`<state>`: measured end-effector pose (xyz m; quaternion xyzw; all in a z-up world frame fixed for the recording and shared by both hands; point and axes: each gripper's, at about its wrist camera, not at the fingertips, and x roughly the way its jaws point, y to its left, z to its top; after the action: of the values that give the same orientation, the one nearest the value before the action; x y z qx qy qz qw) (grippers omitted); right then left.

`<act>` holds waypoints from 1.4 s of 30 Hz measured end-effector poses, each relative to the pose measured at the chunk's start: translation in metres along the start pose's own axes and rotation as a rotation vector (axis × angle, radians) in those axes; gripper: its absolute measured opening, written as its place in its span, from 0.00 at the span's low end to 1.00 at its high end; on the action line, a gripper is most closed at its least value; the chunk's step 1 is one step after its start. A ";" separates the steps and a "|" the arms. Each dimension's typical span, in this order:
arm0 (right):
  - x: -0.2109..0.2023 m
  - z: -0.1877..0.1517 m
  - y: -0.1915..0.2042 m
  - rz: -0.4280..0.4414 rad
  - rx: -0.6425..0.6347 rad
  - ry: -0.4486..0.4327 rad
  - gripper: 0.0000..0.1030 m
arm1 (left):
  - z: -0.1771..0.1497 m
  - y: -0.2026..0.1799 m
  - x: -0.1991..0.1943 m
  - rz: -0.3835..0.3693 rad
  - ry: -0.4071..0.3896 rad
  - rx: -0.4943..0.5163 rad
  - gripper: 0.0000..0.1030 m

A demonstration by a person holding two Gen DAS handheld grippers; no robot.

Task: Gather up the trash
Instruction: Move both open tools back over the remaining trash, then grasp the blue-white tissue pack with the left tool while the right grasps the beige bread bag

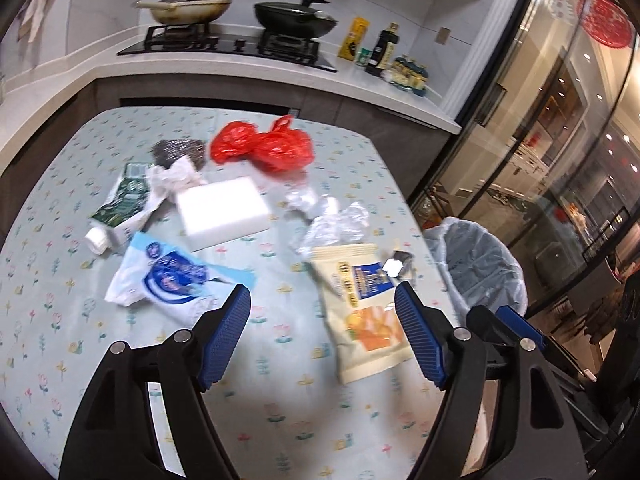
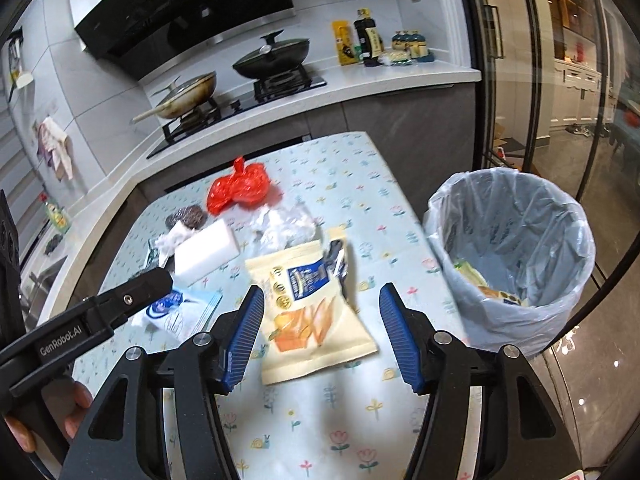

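Note:
A cream snack bag (image 2: 316,320) lies flat on the flowered tablecloth (image 2: 352,176), ahead of my right gripper (image 2: 320,291). That gripper's jaws stand open on either side of the bag without touching it. My left gripper (image 1: 322,290) hovers open over bare cloth between a blue-and-white wrapper (image 1: 172,280) and the snack bag (image 1: 360,312). Further back lie a white foam block (image 1: 222,212), a green tube (image 1: 120,208), crumpled tissue (image 1: 172,180), clear plastic film (image 1: 336,224) and a red plastic bag (image 1: 264,146). A lined trash bin (image 2: 512,248) stands off the table's right edge with some waste inside.
A steel scourer (image 1: 176,152) sits behind the tissue. Beyond the table runs a counter with a hob (image 1: 224,46), two pans and several bottles (image 1: 384,48). Glass doors (image 2: 560,80) stand to the right. A hand (image 2: 76,404) holds the left gripper's handle.

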<state>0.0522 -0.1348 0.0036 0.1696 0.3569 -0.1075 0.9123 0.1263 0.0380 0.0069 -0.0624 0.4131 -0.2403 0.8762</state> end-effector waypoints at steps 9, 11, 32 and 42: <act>0.034 -0.014 0.014 -0.018 -0.028 0.063 0.65 | -0.012 0.064 0.005 0.096 0.025 -0.098 0.79; 0.040 -0.015 0.013 -0.022 -0.021 0.074 0.65 | -0.015 0.078 0.007 0.117 0.033 -0.117 0.79; 0.099 -0.008 0.000 -0.061 0.012 0.129 0.65 | -0.020 0.140 0.059 0.137 0.139 -0.306 0.87; 0.122 -0.011 0.006 -0.035 0.001 0.166 0.61 | -0.011 0.125 0.074 0.079 0.150 -0.275 0.38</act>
<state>0.1356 -0.1347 -0.0864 0.1719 0.4342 -0.1091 0.8775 0.2043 0.1135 -0.0898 -0.1475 0.5086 -0.1506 0.8348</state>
